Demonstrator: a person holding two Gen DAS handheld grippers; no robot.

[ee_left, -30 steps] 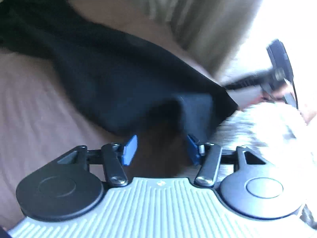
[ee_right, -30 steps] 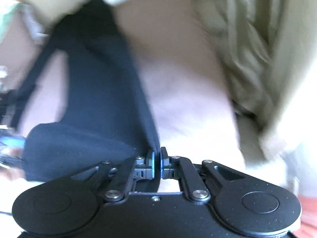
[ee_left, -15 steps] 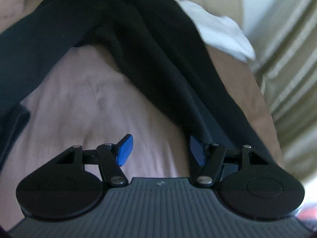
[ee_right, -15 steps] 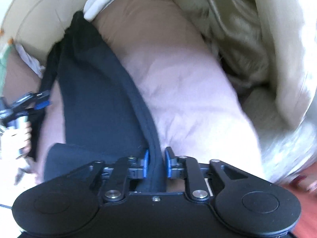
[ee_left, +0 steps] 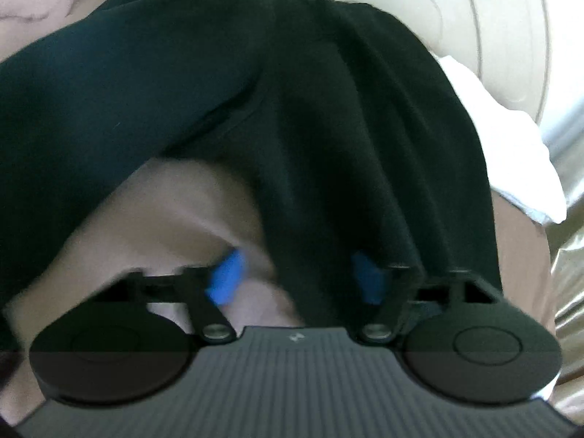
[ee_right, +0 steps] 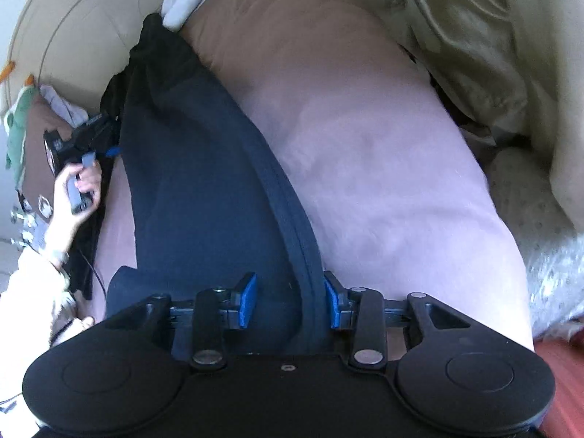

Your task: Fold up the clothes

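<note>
trousers (ee_right: 204,197) on bed (ee_right: 365,168), pillow (ee_left: 507,153) behind

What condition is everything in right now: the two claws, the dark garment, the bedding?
Left claw: open, fabric between its blue pads, not pinched.
Right claw: open, the garment's seamed edge lying between its pads.
Dark garment: spread lengthwise on the bed, not yet folded.
Pink bedsheet: lightly wrinkled, partly covered.
White pillow: at the headboard, its edge under the garment.

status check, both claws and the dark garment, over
Left claw open, over dark garment. Right claw open, garment's seamed edge lying between its fingers, not clamped. Garment spread on pink bedsheet. Nothing in the way.
</note>
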